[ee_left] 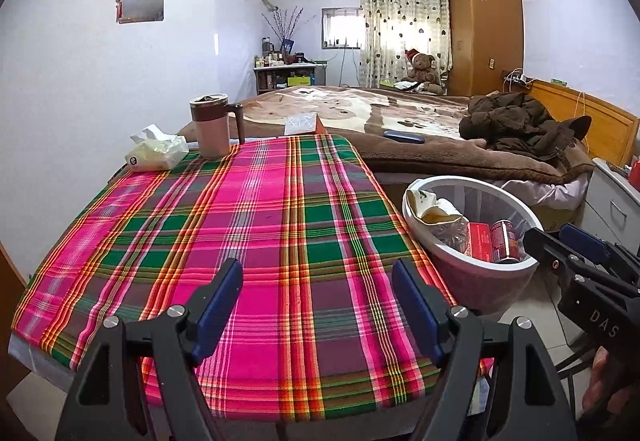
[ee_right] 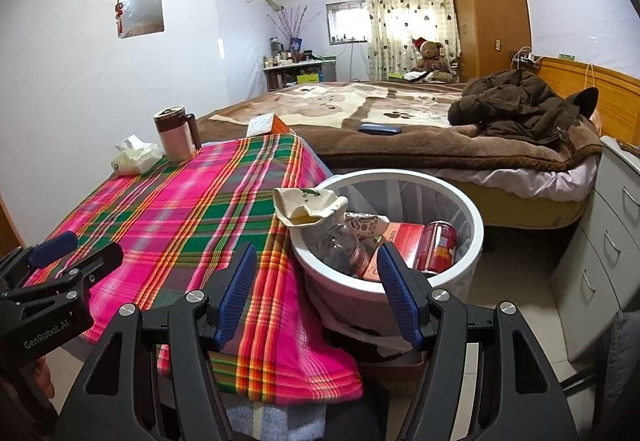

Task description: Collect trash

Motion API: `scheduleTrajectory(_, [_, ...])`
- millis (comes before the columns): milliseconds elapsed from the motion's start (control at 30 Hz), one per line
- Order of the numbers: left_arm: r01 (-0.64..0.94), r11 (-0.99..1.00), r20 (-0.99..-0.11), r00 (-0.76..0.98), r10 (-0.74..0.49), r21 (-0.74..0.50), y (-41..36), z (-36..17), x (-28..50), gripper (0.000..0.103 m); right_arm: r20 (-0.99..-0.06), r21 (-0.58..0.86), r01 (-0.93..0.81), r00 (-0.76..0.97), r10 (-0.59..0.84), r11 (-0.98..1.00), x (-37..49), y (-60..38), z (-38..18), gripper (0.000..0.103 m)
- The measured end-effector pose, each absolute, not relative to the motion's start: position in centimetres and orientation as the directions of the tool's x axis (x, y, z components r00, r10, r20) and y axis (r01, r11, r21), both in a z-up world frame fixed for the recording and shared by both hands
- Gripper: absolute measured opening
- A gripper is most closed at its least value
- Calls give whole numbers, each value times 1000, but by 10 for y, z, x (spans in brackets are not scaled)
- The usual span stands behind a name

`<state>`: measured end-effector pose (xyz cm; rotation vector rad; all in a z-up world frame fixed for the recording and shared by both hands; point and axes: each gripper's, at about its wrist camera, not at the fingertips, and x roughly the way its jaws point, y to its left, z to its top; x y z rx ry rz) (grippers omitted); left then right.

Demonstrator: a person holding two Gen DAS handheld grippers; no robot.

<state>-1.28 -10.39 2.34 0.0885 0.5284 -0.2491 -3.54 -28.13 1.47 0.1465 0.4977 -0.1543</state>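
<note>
While both tools are empty, check the table for leftovers.
Left gripper (ee_left: 316, 305): fingers apart over the plaid cloth (ee_left: 248, 225).
Right gripper (ee_right: 316, 293): fingers apart, near the bin rim.
Trash bin (ee_right: 472, 217): beside the table, holding can, carton, wrappers.
Far end: tissue pack (ee_left: 156, 155), mug (ee_left: 212, 129) — probably keepers; leave them.

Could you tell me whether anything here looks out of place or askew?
One thing: a crumpled paper cup sits hung over the near-table rim of the white bin, half out rather than down among the red can and box. Nothing looks spilled.
</note>
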Motion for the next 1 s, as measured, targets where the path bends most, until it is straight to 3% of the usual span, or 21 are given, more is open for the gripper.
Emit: scheduleTrajectory(1000, [267,964,-505,833,-226,10,-107,25,-14,79,-467,104,193,876,-123,976,-38,-275,21,64])
